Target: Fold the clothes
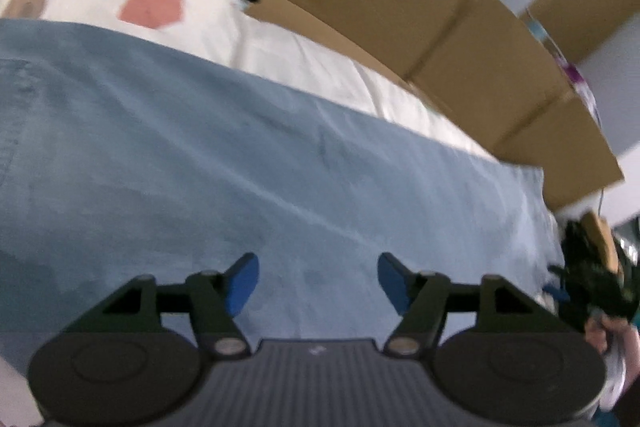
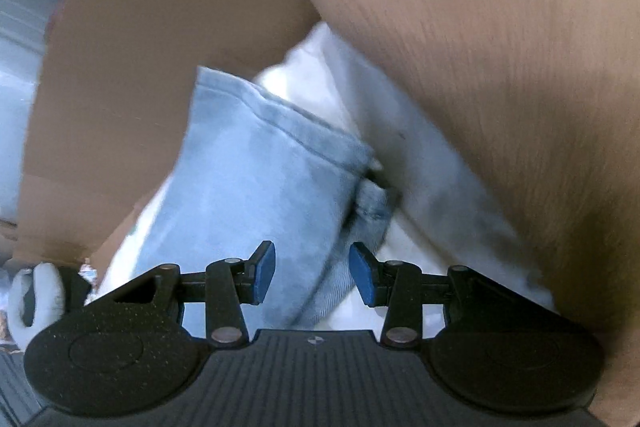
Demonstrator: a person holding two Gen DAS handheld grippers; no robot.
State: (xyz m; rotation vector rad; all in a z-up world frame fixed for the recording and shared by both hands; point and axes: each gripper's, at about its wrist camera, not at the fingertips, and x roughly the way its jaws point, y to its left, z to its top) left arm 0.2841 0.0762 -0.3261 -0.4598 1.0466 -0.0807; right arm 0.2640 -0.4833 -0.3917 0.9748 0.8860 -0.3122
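Observation:
Light blue jeans (image 1: 248,155) lie spread across a white bedsheet (image 1: 304,63) in the left wrist view. My left gripper (image 1: 318,281) hovers over the denim, open, with nothing between its blue pads (image 1: 242,281). In the right wrist view the hem end of a jeans leg (image 2: 256,179) lies on the white sheet (image 2: 420,163). My right gripper (image 2: 312,273) is open, and its blue pads (image 2: 266,273) stand either side of the leg's edge without closing on it. The other gripper (image 1: 592,279) and a hand (image 1: 608,331) show at the left view's far right.
Cardboard boxes (image 1: 460,27) run along the far side of the bed. A white pillow with a pink patch (image 1: 154,5) lies at the upper left. A tan ribbed fabric (image 2: 500,47) fills the right wrist view's upper right. A gloved hand (image 2: 36,293) shows low left.

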